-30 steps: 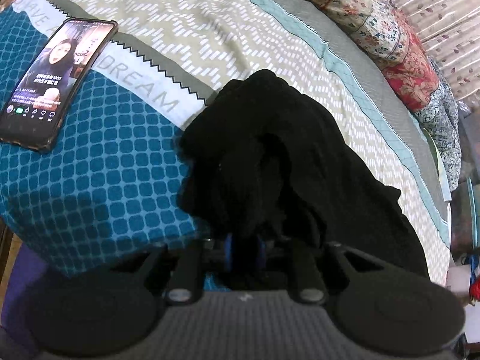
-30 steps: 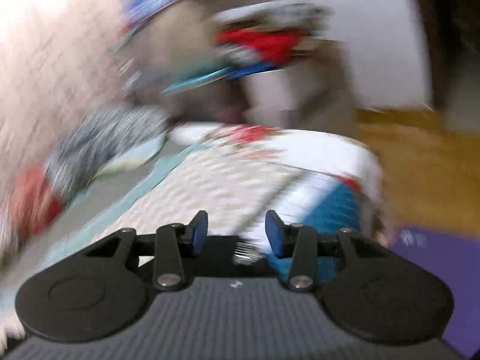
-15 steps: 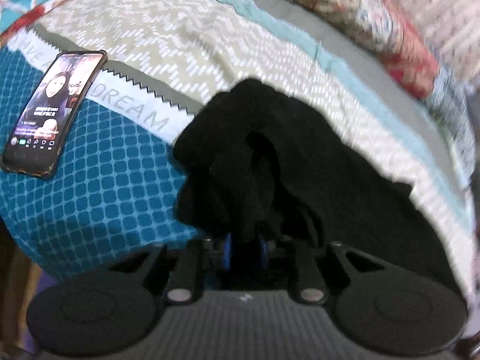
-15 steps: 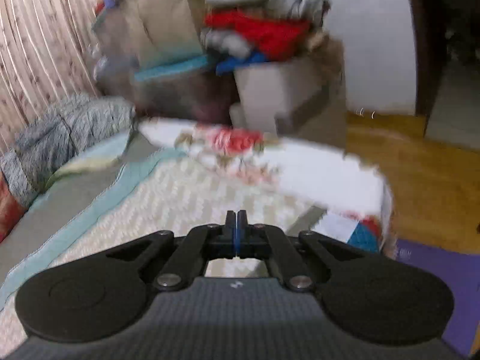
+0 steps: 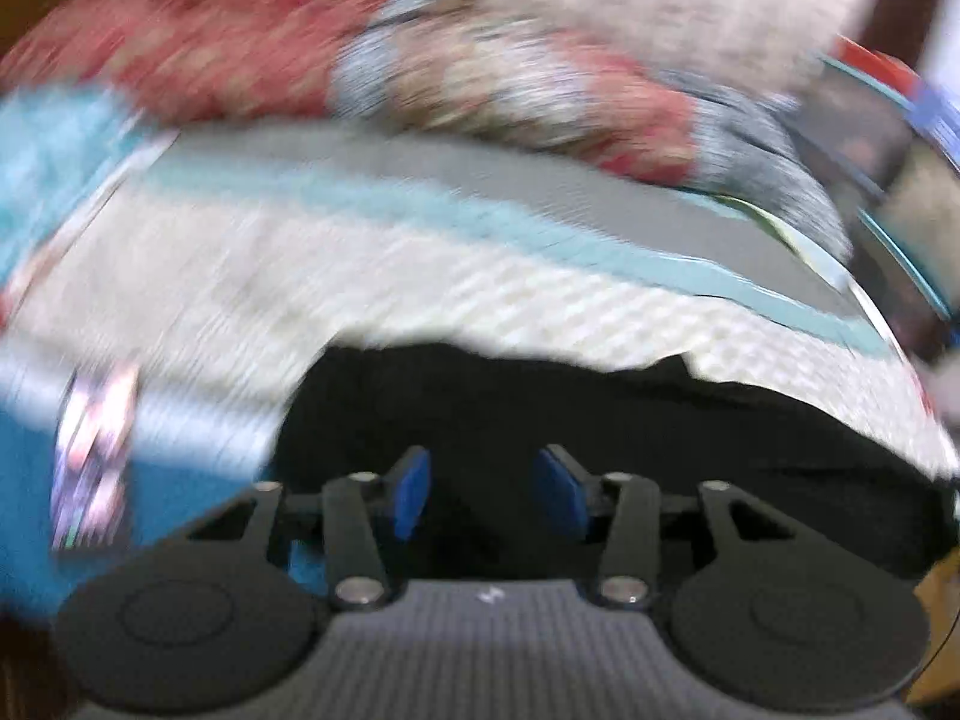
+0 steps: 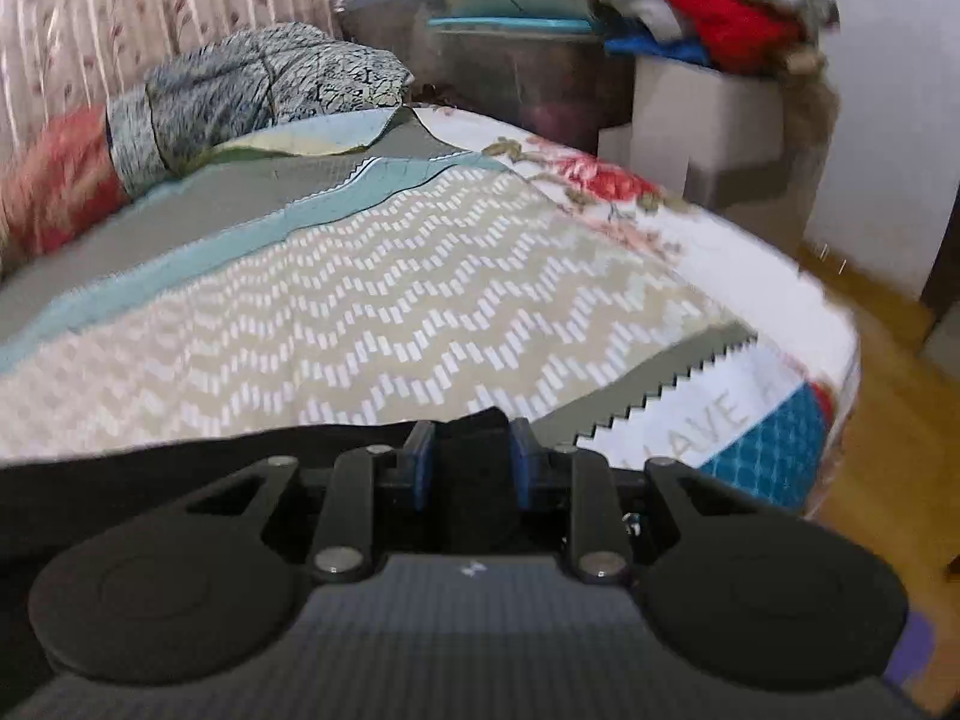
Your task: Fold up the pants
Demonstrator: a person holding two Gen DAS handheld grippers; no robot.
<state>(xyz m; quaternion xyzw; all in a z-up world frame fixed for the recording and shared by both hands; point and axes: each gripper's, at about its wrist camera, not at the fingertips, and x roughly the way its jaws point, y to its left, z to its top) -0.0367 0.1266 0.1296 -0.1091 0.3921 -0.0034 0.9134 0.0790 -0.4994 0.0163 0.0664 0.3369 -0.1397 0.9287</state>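
Observation:
Black pants (image 5: 600, 414) lie spread across the patterned bed cover (image 5: 420, 300). The left wrist view is blurred. My left gripper (image 5: 486, 495) hovers over the pants with its jaws opening; the blue pads (image 5: 411, 492) stand apart and press on nothing. In the right wrist view the pants (image 6: 180, 462) run off to the left. My right gripper (image 6: 470, 468) is low over their end near the bed's corner. Its jaws are opening, and a corner of black cloth (image 6: 471, 438) sits between the pads without visibly being squeezed.
A phone (image 5: 93, 468) lies on the blue part of the cover at the left. Rolled quilts (image 6: 252, 90) line the far side by the curtain. Boxes topped with a pile of clothes (image 6: 708, 18) stand past the bed's end. Wooden floor (image 6: 888, 450) lies to the right.
The left gripper has let go of the bunched pants, risen and rolled; its view now faces the quilts. The right gripper shut on nothing, dropped to the pants' end and reopened around a cloth corner.

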